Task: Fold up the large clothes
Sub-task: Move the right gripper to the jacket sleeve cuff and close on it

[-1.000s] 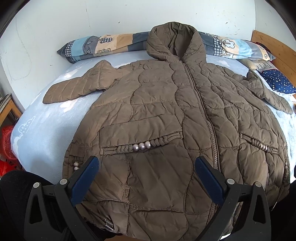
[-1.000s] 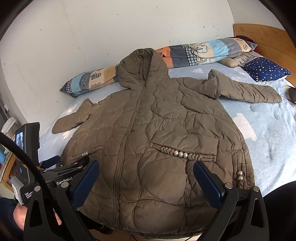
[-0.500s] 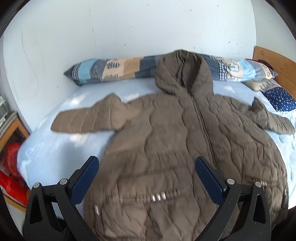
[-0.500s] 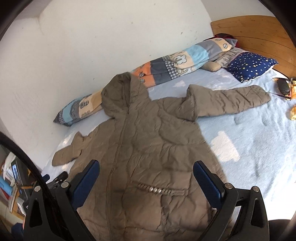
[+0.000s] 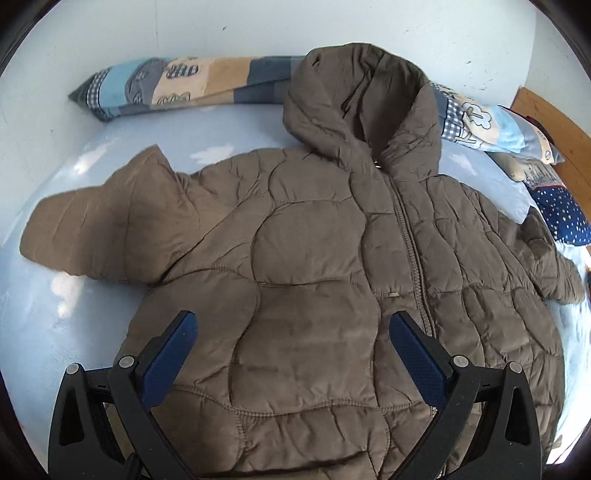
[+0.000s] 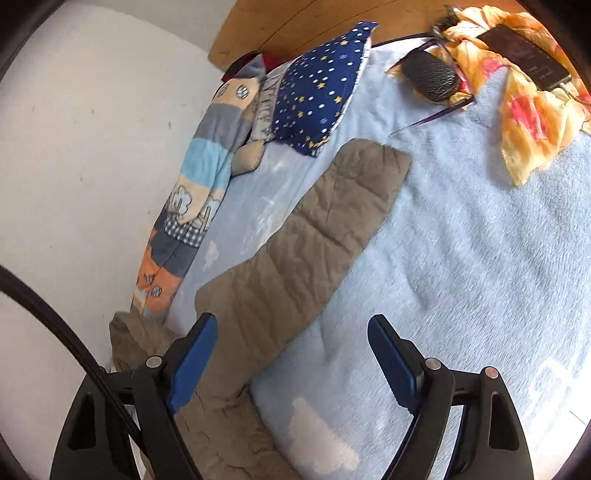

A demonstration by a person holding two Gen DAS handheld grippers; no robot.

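A brown quilted hooded jacket (image 5: 314,266) lies front up and zipped on the light blue bed sheet (image 5: 74,295), sleeves spread out to both sides. My left gripper (image 5: 293,332) hovers open above the jacket's chest, nothing between its blue pads. In the right wrist view the jacket's sleeve (image 6: 314,236) stretches out across the sheet (image 6: 461,258). My right gripper (image 6: 291,339) hangs above the base of that sleeve, its jaws closing but still wide apart, with nothing pressed between them.
A long patchwork bolster (image 5: 177,85) lies along the white wall. A navy star pillow (image 6: 317,96), a wooden headboard (image 6: 295,22), glasses (image 6: 432,107), a dark brush (image 6: 432,77), an orange cloth (image 6: 528,122) and a phone (image 6: 528,59) sit at the bed's head.
Both grippers have moved up the jacket from its hem. The left now sits over the chest. The right has swung and rolled toward the outstretched sleeve, and its jaws have narrowed slightly.
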